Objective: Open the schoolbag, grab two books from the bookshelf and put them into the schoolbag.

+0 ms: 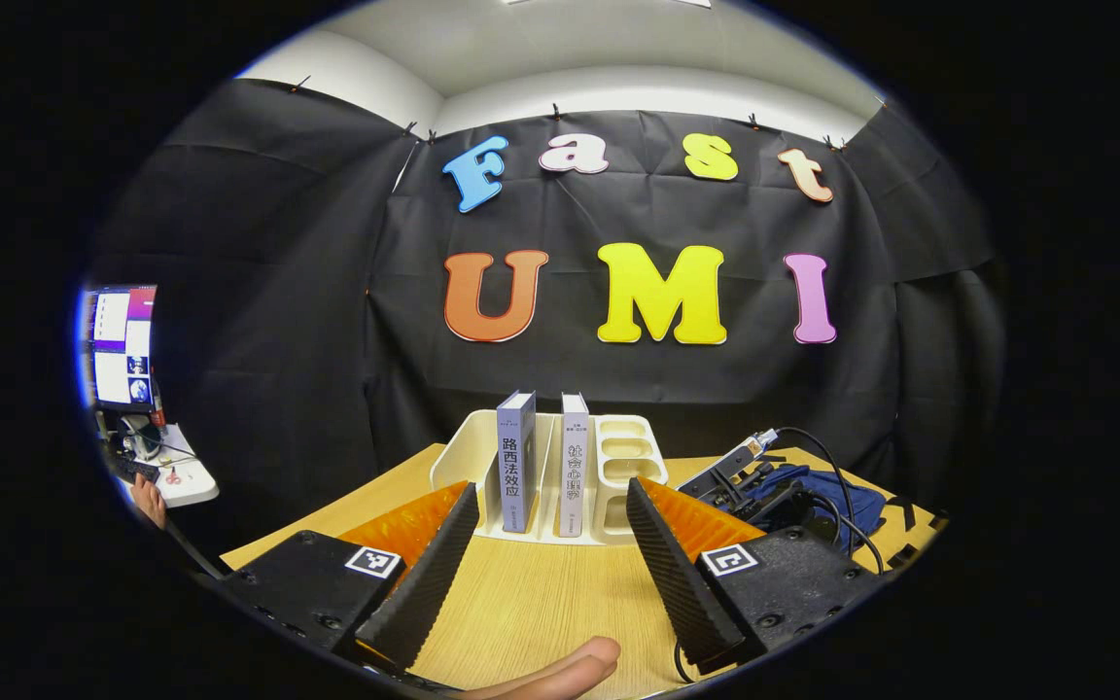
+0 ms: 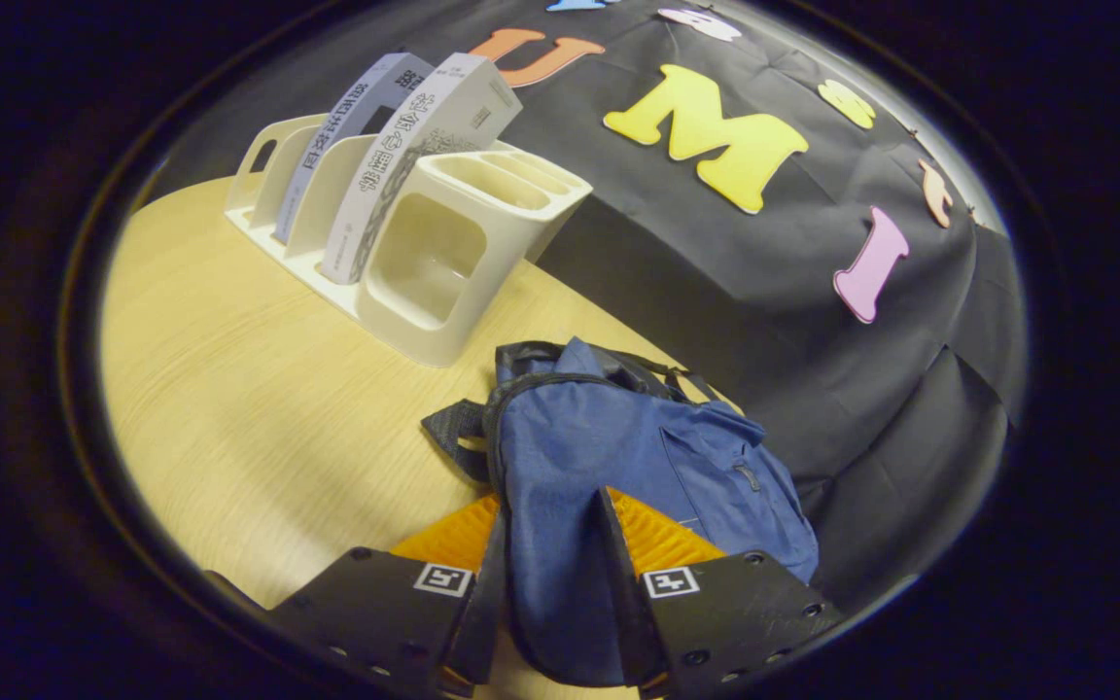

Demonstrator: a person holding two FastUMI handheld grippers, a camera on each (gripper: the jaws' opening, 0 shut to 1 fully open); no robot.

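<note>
Left gripper (image 1: 550,569), ribbed black fingers spread wide, faces two upright books (image 1: 516,462) in the moulded white bookshelf (image 1: 623,467) at centre frame. Right gripper (image 2: 550,583) pinches the soft blue schoolbag (image 2: 618,457), lower centre on the woodgrain bench (image 2: 259,408).

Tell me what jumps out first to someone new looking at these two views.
The blue schoolbag lies on the wooden table, one end between the right gripper fingers. Behind it, a white bookshelf holds two upright books, and the left gripper faces them with fingers spread wide.

left gripper (image 1: 550,544) spread wide; right gripper (image 2: 548,574) half closed.
</note>
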